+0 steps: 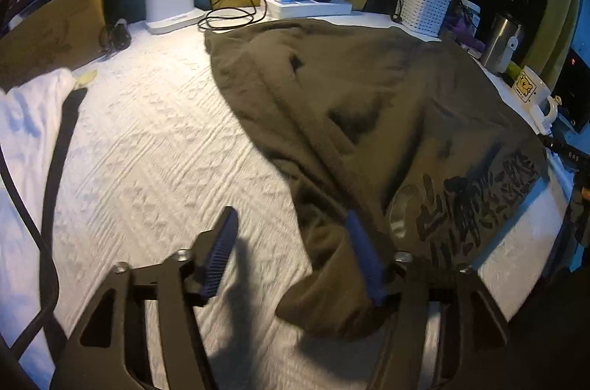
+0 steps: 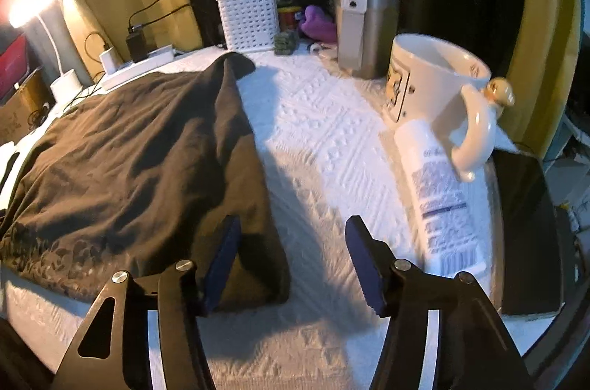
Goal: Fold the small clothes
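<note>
Both claws, left claw (image 1: 293, 255) and right claw (image 2: 293, 259), are wide apart, reaching for the brown shirt (image 1: 368, 102) at the desk's (image 1: 155, 146) near edge; each should be pinching one bottom corner firmly.

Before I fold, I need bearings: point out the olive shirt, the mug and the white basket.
olive shirt (image 1: 368, 102), left wrist view, middle of the fabric.
mug (image 2: 435, 76), right wrist view, outer wall.
white basket (image 2: 247, 21), right wrist view, front wall.

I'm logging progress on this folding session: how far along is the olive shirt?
Done: the olive-brown printed T-shirt lies spread on the white textured bedspread, its far sleeve apparently turned in. In hand: nothing is gripped; the left gripper is open at the shirt's near left corner, the right gripper open at its near right corner. Left: both corners must still be pinched and every main fold made.
</note>
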